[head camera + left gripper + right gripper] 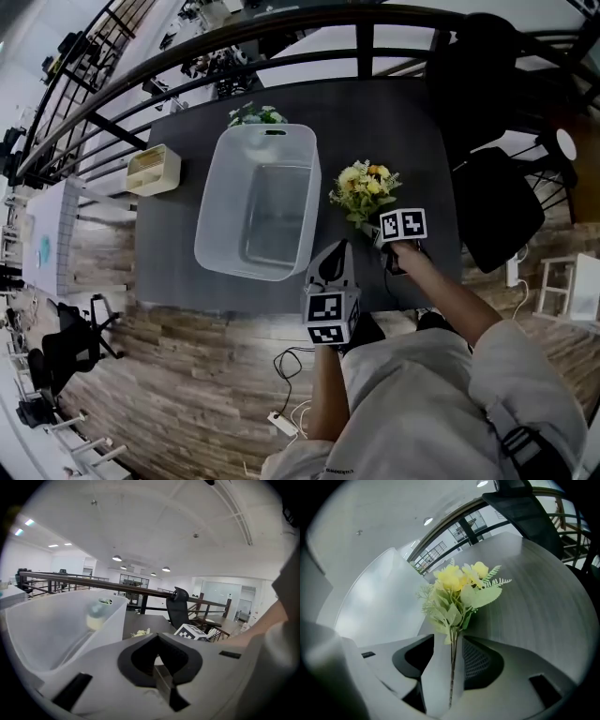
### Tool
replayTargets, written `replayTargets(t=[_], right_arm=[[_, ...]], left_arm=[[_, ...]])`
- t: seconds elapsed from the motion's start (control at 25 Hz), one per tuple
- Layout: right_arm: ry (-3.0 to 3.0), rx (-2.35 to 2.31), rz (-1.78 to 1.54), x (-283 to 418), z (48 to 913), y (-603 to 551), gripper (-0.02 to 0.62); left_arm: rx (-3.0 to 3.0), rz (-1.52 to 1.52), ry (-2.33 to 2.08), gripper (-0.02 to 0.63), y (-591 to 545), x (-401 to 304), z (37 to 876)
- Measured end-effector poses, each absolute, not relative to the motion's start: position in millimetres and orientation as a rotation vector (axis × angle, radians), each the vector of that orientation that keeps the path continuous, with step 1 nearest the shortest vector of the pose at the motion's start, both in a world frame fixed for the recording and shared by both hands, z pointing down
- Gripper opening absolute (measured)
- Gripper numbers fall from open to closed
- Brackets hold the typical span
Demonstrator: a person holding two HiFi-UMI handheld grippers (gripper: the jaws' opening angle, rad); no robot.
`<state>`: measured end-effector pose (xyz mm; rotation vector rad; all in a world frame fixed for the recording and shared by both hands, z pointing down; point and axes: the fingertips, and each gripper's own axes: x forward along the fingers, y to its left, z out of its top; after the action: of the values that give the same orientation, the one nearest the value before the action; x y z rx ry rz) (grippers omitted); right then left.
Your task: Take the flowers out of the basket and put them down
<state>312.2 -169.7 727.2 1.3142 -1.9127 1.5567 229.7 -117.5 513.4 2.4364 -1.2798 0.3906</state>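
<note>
One yellow-green bouquet (pixel 366 190), stems inside released right tool (pixel 449 640); left tool (pixel 159 638) clenched.

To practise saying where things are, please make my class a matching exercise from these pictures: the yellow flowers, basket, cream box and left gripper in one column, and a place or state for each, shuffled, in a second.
Column one:
1. yellow flowers
2. basket
3. cream box
4. left gripper

Column two:
A. jaws together, nothing between them
B. near the left edge of the table
C. middle of the table
D. right of the basket, stems between the open jaws of the right gripper

Pairs: 1-D, 2-C, 3-B, 4-A
</note>
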Motion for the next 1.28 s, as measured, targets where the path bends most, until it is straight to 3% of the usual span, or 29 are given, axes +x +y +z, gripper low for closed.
replayTargets(t=[0.8,1.2,1.28], right_arm=[[-2.336,0.886,1.210,374,661,-92,0.210],[-2.524,0.867,0.975,414,644,-72,-0.002],[-2.567,0.868,1.008,418,635,-70,-0.002]], left_arm=[[2.074,0.282,-1.776,0.017,-25,285,537],[2.010,0.328,-1.839,0.017,-12,328,567],[2.005,0.352,-1.836,0.017,-11,334,570]])
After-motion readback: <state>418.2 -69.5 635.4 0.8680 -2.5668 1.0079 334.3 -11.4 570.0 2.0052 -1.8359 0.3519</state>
